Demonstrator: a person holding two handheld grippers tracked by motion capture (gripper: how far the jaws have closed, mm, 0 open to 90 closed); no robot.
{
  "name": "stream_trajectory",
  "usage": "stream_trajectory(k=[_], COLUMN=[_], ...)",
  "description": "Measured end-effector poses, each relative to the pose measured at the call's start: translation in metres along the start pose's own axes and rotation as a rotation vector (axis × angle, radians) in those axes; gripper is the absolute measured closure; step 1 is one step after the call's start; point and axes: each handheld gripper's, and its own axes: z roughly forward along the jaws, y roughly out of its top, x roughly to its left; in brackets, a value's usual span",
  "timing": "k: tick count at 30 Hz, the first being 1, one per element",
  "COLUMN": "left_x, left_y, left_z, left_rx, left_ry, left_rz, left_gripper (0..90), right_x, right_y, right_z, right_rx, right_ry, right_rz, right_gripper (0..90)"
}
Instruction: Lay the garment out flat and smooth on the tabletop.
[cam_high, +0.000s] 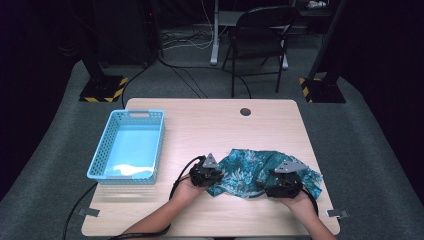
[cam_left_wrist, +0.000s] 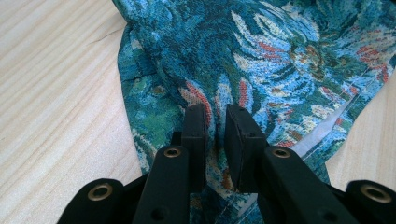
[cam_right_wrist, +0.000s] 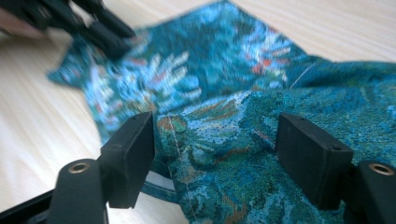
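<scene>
A teal floral cloth (cam_high: 255, 167) lies crumpled on the front right part of the wooden table (cam_high: 200, 125). My left gripper (cam_high: 216, 180) sits at the cloth's left edge. In the left gripper view its jaws (cam_left_wrist: 215, 123) stand close together, pinching a raised fold of the cloth (cam_left_wrist: 280, 56). My right gripper (cam_high: 266, 188) rests at the cloth's front right. In the right gripper view it (cam_right_wrist: 215, 135) is open wide, with the cloth (cam_right_wrist: 219, 79) lying loose between the pads and touching neither. The left gripper (cam_right_wrist: 100, 28) also shows there at the top left, on the cloth's far edge.
A light blue perforated basket (cam_high: 100, 150) stands on the left side of the table, with nothing in it. A round cable hole (cam_high: 245, 111) sits near the far edge. Behind the table are a folding chair (cam_high: 260, 35) and two stand bases.
</scene>
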Motion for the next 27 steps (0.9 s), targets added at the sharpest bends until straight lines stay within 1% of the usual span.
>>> stream_trajectory(k=[2,4,8,10,12,14,17,20,24,27], left_x=[0.001,0.003,0.007,0.010,0.014,0.019,0.027,0.031,0.038,0.043], left_y=[-0.001,-0.001,-0.003,-0.004,-0.006,-0.007,-0.010,-0.013,-0.016,-0.018], left_z=[0.000,-0.001,-0.004,-0.005,-0.007,-0.009,-0.013,-0.016,-0.021,-0.023], left_rx=[-0.002,-0.003,-0.002,-0.002,0.000,-0.001,-0.001,0.001,0.006,0.005], left_ry=[0.004,0.009,0.022,0.032,0.043,0.057,0.081,0.101,0.136,0.151], left_rz=[-0.006,-0.014,-0.025,-0.032,-0.039,-0.055,-0.071,-0.087,-0.102,-0.121], left_gripper=[78.3,78.6,79.4,79.6,80.0,80.3,80.6,81.3,82.1,83.0], right_x=[0.000,-0.002,-0.011,-0.017,-0.022,-0.025,-0.030,-0.035,-0.042,-0.046], right_y=[-0.002,-0.003,-0.005,-0.006,-0.007,-0.007,-0.006,-0.005,0.002,0.007], right_z=[0.006,0.010,0.012,0.012,0.012,0.011,0.011,0.010,0.008,0.007], right_rx=[0.033,0.057,0.058,0.055,0.047,0.043,0.038,0.028,0.000,-0.015], right_ry=[-0.028,-0.055,-0.083,-0.084,-0.086,-0.090,-0.103,-0.124,-0.146,-0.158], right_rz=[-0.024,-0.031,-0.035,-0.018,-0.011,-0.004,0.001,0.006,0.032,0.038], right_gripper=[32.1,41.9,67.9,76.0,81.4,83.7,84.9,86.1,86.4,86.5])
